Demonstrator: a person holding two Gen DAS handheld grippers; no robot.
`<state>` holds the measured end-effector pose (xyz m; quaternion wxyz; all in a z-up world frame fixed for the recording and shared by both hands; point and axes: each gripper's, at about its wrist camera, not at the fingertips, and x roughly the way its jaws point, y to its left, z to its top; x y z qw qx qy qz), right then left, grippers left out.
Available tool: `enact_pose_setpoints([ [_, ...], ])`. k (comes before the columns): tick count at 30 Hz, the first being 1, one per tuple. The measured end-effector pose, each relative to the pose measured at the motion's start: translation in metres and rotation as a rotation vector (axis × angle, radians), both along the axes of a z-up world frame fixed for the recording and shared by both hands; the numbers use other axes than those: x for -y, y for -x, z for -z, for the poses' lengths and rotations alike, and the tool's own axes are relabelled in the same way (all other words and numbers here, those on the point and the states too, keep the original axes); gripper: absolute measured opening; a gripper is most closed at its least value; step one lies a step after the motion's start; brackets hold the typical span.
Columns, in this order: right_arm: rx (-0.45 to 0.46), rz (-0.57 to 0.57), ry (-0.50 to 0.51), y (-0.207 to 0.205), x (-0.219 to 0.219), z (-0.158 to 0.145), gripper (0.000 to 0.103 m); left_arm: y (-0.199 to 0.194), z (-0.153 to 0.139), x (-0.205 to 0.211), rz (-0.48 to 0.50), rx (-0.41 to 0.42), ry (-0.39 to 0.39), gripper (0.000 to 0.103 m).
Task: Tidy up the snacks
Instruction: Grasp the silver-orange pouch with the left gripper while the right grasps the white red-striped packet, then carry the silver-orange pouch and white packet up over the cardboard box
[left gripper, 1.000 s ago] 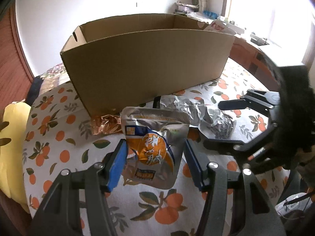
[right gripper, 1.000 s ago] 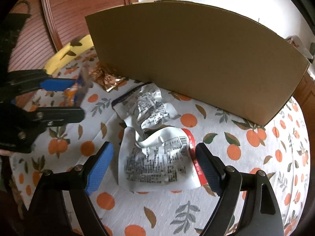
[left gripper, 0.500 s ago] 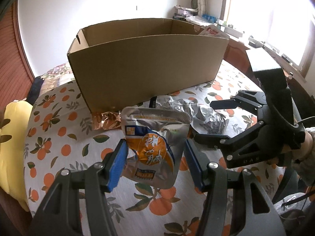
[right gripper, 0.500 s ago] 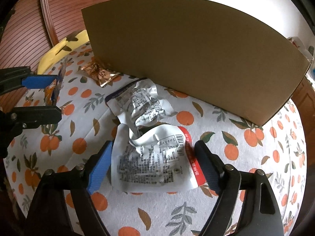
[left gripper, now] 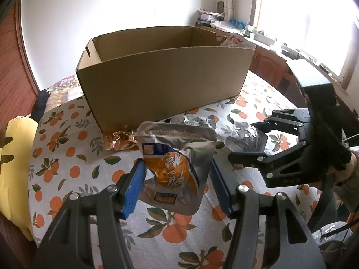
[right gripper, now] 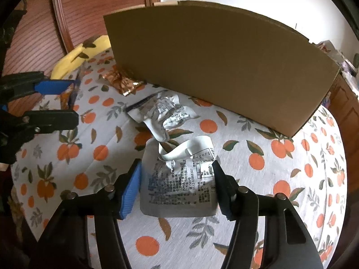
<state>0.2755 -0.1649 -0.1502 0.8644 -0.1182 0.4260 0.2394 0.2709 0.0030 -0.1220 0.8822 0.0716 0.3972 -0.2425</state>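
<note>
left gripper [left gripper: 176, 187] fingers clenched on the orange pouch [left gripper: 176, 168]; right gripper [right gripper: 177, 186] fingers, just closing, pinch the white pouch [right gripper: 179, 179] between them: light, crinkly, slippery; grip mid-body.

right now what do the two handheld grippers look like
Both are matte black plastic linkages with silver pivot screws and two fingers faced with ribbed blue pads. Left gripper and right gripper match; the right one carries a boxy black block on top, and a pale sleeve cuff shows behind it.

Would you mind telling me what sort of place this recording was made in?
Most likely a room in a home: a table with an orange-print tablecloth, a cluttered windowsill and wooden panelling.
</note>
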Motion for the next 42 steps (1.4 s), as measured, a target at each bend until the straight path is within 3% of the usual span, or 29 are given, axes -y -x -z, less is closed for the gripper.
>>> enact_pose_setpoints([
  [10,0.046,-0.005,-0.042,0.014,0.016,-0.027,0.061,0.001,-0.013,-0.002,-0.022,0.027,0.012,0.058],
  [21,0.126,-0.006,-0.074,0.023,0.034,-0.073,0.062,-0.004,-0.048,0.004,-0.031,0.098,0.017,0.058],
  [42,0.220,0.008,-0.122,0.020,0.050,-0.123,0.062,-0.024,-0.095,0.013,-0.034,0.186,0.051,0.058],
])
